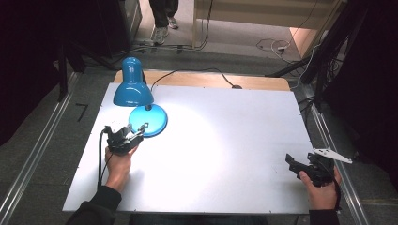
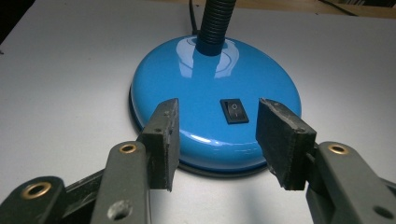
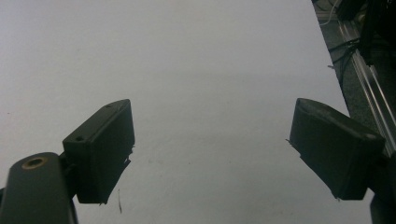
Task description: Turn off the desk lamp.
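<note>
Lamp [image 1: 133,86]: blue desk lamp, upper left of the high view, on the table's far left part; lit, throwing a bright pool across the white top.
Shade [image 1: 133,84]: glossy blue, bell-shaped, mouth turned down over the table, just above and left of the base in the frame.
Base [image 2: 212,100]: round, domed, glossy blue with a dark rim underneath; sits flat on the table; centre of the left gripper view, with light reflections on its crown.
Neck [image 2: 214,25]: black ribbed flexible tube, rising from the far side of the base, top centre of the left gripper view.
Switch [image 2: 234,111]: small black rocker, on the near slope of the base, lying between the two pads as that camera sees it.
Cord [image 1: 197,71]: black, runs from the lamp along the table's far edge, upper middle of the high view.
Left tool [image 2: 214,142]: jaws moderately wide, holding nothing; pads just short of the near edge of the base; contact with it cannot be told. Held by the left hand [image 1: 118,164], lower left of the high view.
Right tool [image 3: 210,149]: jaws wide apart, holding nothing, over bare table. In the high view it sits lower right, near the table's right edge, in the right hand [image 1: 321,190], well apart from the lamp.
Table [image 1: 225,154]: white sheet top, wooden strip at far edge.
</note>
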A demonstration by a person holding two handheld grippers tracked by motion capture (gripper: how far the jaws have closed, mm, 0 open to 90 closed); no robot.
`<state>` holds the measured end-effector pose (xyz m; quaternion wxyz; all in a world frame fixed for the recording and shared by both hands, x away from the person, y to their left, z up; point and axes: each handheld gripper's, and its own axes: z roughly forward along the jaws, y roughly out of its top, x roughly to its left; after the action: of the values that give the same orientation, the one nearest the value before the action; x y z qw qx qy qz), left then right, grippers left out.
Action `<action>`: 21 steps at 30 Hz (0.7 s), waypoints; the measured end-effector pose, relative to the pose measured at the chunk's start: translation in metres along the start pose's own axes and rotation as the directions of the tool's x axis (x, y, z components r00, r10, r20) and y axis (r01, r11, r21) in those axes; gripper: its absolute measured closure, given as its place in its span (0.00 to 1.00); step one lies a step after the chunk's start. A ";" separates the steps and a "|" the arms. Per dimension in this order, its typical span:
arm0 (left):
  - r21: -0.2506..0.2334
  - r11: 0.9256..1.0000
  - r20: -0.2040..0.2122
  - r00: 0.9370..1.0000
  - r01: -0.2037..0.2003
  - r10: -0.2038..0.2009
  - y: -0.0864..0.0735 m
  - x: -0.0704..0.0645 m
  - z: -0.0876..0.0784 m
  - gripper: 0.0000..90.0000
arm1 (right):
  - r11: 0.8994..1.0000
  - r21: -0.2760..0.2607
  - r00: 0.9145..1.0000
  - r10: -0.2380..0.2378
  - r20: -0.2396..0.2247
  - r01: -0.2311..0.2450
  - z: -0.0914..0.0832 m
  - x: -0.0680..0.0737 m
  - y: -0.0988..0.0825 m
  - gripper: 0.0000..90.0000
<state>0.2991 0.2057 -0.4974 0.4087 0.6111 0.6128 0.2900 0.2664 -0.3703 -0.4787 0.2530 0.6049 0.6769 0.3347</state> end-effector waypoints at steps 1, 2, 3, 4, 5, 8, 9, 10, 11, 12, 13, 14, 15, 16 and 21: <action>-0.001 1.000 0.003 1.000 -0.001 0.001 0.000 0.000 0.001 0.62 | 1.000 0.000 1.000 0.001 0.001 -0.001 0.000 0.000 0.000 0.14; -0.002 1.000 0.006 1.000 0.000 0.000 0.000 -0.001 0.002 0.65 | 1.000 0.000 1.000 0.001 0.001 -0.001 0.000 0.000 0.000 0.14; -0.002 1.000 0.010 1.000 -0.001 0.001 0.000 -0.001 0.002 0.67 | 1.000 0.000 1.000 0.000 0.001 0.000 0.000 0.000 0.000 0.14; -0.004 1.000 0.013 1.000 -0.005 0.005 0.001 -0.001 0.003 0.68 | 1.000 0.001 1.000 0.001 0.000 -0.001 0.000 0.000 0.000 0.14; -0.004 1.000 0.013 1.000 -0.005 0.005 0.001 -0.001 0.003 0.70 | 1.000 0.000 1.000 0.000 0.000 0.000 0.000 0.000 0.000 0.14; -0.016 1.000 0.015 1.000 -0.008 0.008 0.002 -0.003 0.005 0.75 | 1.000 0.000 1.000 -0.001 0.001 0.001 0.000 0.000 0.000 0.14; -0.016 1.000 0.015 1.000 -0.008 0.008 0.002 -0.003 0.005 0.77 | 1.000 0.000 1.000 0.000 0.000 0.000 0.000 0.000 0.000 0.14; -0.015 1.000 0.016 1.000 -0.009 0.010 0.003 -0.004 0.006 0.79 | 1.000 -0.001 1.000 0.000 0.001 0.000 0.000 0.000 0.000 0.14; -0.015 1.000 0.016 1.000 -0.009 0.010 0.003 -0.004 0.006 0.81 | 1.000 -0.001 1.000 0.001 0.002 -0.001 0.000 0.000 0.000 0.14; -0.017 1.000 0.019 1.000 -0.010 0.010 0.004 -0.004 0.006 0.81 | 1.000 -0.001 1.000 0.001 0.002 -0.001 0.000 0.000 0.000 0.14; -0.014 1.000 0.023 1.000 -0.013 0.014 0.004 -0.005 0.008 0.86 | 1.000 -0.001 1.000 0.000 0.001 0.000 0.000 0.000 0.000 0.14; -0.014 1.000 0.023 1.000 -0.013 0.014 0.004 -0.005 0.008 0.88 | 1.000 -0.001 1.000 -0.001 0.001 0.001 0.000 0.000 0.000 0.14; -0.013 1.000 0.025 1.000 -0.016 0.016 0.005 -0.005 0.008 0.89 | 1.000 0.000 1.000 0.000 0.001 0.000 0.000 0.000 0.000 0.14; -0.011 1.000 0.028 0.999 -0.016 0.016 0.005 -0.005 0.010 0.91 | 1.000 0.000 1.000 -0.001 0.001 0.001 0.000 0.000 0.000 0.14; -0.003 1.000 0.038 0.999 -0.019 0.019 0.005 -0.005 0.015 1.00 | 1.000 0.000 1.000 -0.003 0.001 0.003 0.001 0.000 0.000 0.14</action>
<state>0.3141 0.1989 -0.4998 0.4183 0.6217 0.5988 0.2827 0.2669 -0.3705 -0.4791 0.2538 0.6041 0.6775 0.3341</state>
